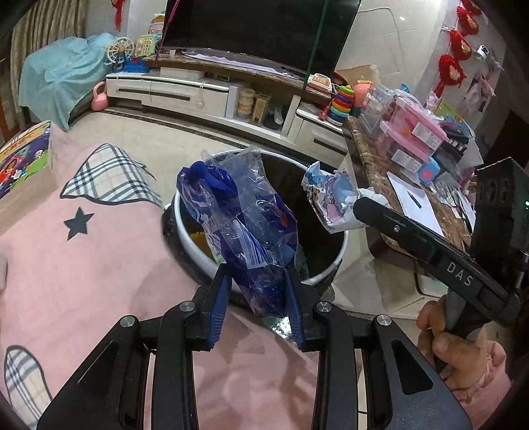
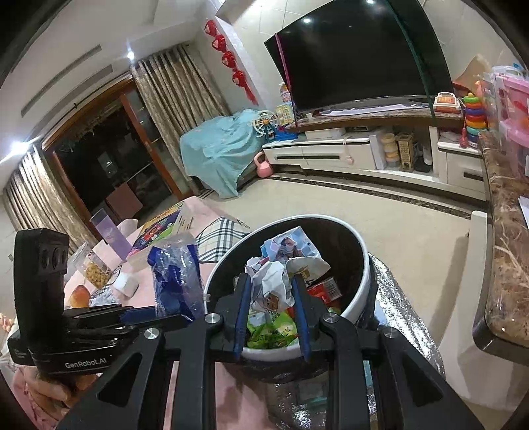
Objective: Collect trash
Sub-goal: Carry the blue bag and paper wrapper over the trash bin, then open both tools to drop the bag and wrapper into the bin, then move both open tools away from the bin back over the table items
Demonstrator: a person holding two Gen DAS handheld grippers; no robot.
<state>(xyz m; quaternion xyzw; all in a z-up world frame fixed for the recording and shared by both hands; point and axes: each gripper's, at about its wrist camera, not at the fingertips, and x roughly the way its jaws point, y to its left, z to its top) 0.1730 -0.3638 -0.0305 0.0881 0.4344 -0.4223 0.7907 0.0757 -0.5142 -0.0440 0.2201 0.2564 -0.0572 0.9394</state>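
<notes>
From just behind each gripper's fingers the scene is viewed downward at close range, the left view slanted more steeply, and the white-rimmed bin (image 1: 195,228) (image 2: 360,281) and television (image 1: 258,29) (image 2: 357,53) are shared.

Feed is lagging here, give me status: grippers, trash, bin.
Left gripper shut on blue plastic bag. Right gripper shut on crumpled paper wrapper. Both over the open trash bin, already part filled. Nothing in the way.

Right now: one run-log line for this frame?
left gripper: shut on blue plastic bag | right gripper: shut on crumpled paper | both over trash bin
</notes>
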